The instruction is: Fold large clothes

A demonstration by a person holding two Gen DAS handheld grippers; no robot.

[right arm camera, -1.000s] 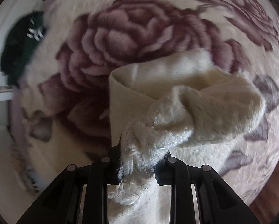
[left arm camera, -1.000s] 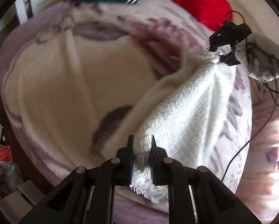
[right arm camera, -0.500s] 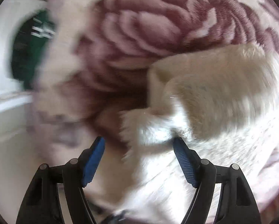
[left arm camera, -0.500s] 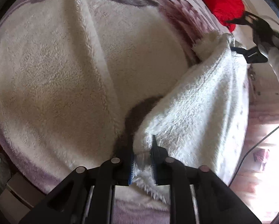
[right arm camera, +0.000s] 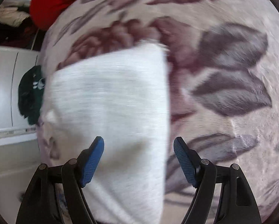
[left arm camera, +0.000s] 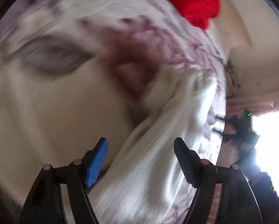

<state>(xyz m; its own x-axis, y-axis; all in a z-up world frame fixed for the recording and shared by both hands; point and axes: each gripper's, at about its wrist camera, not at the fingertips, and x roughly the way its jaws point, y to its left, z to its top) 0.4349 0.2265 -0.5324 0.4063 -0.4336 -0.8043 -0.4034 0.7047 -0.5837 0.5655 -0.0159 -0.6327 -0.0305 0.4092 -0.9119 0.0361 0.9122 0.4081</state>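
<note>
The left gripper [left arm camera: 140, 160] has its jaws opening, and nothing is pinched: the white fleece garment [left arm camera: 154, 149] runs as a long blurred fold beneath and between the fingers, and neither pad presses on it. The right gripper [right arm camera: 138, 161] stands spread wide, its blue pads clear of the cloth, with the same white fleece garment [right arm camera: 109, 100] below its left finger and the gap.

Only the right wrist view shows the garment's outline: a folded, roughly rectangular slab with one straight edge running up past the middle of the gap and a far corner on the dark rose print. It lies on the flowered blanket [right arm camera: 223, 74] covering the bed, close to the bed's left edge in that view. The left wrist view shows it only as a smeared ridge running toward the bed's right edge.

The left view alone takes in a bright patch at the right and a dark blurred shape [left arm camera: 242, 128] beside it; what it is cannot be told. The right view alone shows the white furniture [right arm camera: 7, 93] beside the bed. Both show a red cloth [left arm camera: 193, 1] at the bed's far end and a dark green garment [right arm camera: 30, 95] at its edge.
</note>
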